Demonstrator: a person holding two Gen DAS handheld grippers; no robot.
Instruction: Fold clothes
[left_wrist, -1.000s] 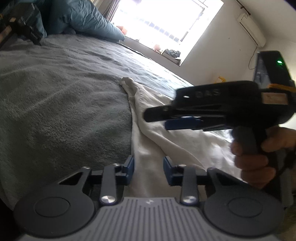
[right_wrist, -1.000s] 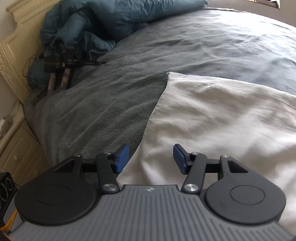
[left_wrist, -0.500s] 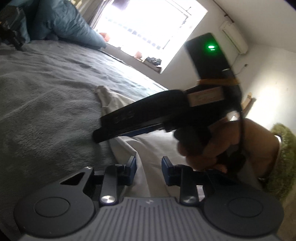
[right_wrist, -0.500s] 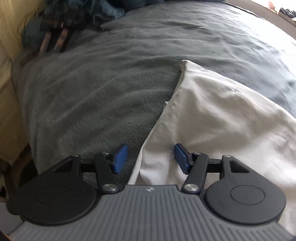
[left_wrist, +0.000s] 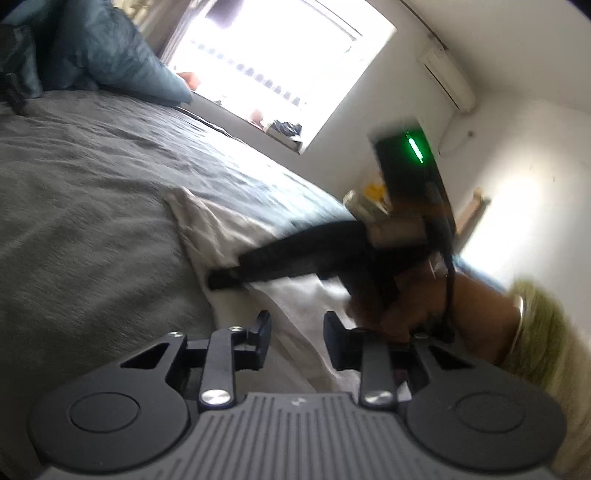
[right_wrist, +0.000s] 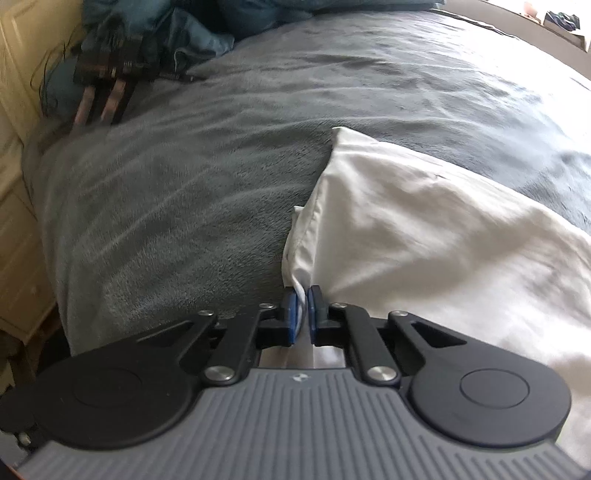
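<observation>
Ahead of the left claw (left_wrist: 296, 334), its two fingers released with a gap between them, one white cloth (left_wrist: 236, 236) lies on the grey blanket (left_wrist: 85, 206). A blurred second claw (left_wrist: 221, 279) crosses over the cloth, gripped by a hand (left_wrist: 417, 306) that hides the cloth's right part; the sleeve (left_wrist: 539, 332) is cut off.

Between the right claw's (right_wrist: 302, 308) two blue pads (right_wrist: 290, 310), clenched, sits the cloth's (right_wrist: 424, 229) near edge. Far left, a dark blurred object (right_wrist: 107, 81) is hard to make out.
</observation>
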